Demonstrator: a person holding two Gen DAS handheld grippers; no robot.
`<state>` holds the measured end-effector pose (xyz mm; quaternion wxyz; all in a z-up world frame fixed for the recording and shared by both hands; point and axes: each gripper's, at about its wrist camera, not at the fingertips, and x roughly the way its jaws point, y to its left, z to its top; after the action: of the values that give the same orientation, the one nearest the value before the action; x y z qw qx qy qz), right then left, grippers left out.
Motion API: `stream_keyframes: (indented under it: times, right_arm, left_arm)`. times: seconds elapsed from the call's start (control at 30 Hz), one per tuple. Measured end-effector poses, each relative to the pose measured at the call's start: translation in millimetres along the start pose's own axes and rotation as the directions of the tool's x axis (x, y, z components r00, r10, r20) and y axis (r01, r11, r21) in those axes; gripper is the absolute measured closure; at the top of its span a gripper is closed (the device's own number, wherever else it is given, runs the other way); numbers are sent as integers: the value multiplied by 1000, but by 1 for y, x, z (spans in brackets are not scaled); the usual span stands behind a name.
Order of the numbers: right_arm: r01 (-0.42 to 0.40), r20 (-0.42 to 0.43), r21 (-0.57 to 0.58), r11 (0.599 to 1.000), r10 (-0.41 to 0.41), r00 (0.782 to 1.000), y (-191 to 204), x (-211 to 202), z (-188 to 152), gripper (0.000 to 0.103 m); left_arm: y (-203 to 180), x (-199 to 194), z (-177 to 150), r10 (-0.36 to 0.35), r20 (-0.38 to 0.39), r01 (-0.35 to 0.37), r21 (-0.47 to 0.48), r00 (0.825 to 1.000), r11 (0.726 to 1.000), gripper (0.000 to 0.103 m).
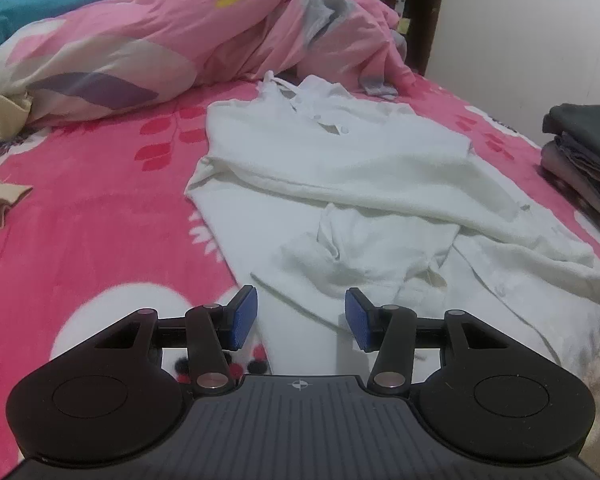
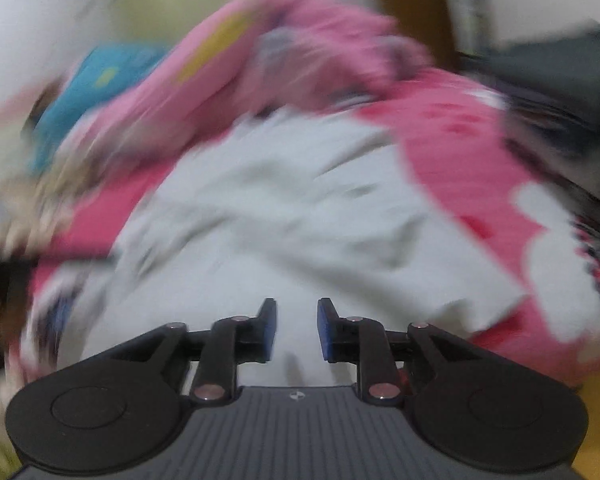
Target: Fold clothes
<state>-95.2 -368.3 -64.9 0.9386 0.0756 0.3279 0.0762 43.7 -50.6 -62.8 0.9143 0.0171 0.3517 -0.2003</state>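
Note:
A white button-up shirt (image 1: 340, 168) lies spread and partly folded on a pink patterned bed sheet (image 1: 100, 208), collar at the far end and one sleeve laid across its middle. My left gripper (image 1: 300, 318) hovers over the shirt's near hem, jaws open, nothing between the blue pads (image 1: 244, 316). The right wrist view is heavily blurred. There my right gripper (image 2: 297, 330) sits above the same white shirt (image 2: 280, 208) with a narrow gap between its pads and no cloth in that gap. A blue tip of the right gripper shows at the right edge of the left wrist view.
A bunched pink duvet (image 1: 160, 40) fills the far side of the bed. A stack of folded dark clothes (image 1: 580, 156) sits at the right edge. Beige garments (image 1: 0, 200) lie at the left. A white wall and a doorway are behind.

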Motion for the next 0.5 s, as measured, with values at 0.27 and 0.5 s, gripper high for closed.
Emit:
stream_keyframes:
  times: [0.27, 0.5]
  right_arm:
    - [81, -37, -263, 961, -94, 995, 60, 40, -19, 79]
    - [1, 0, -81, 997, -1, 1000, 45, 20, -10, 101]
  left_arm:
    - [2, -19, -5, 4, 31, -4, 6, 1000, 1000, 54]
    - [8, -24, -8, 16, 32, -16, -7, 999, 1000, 54]
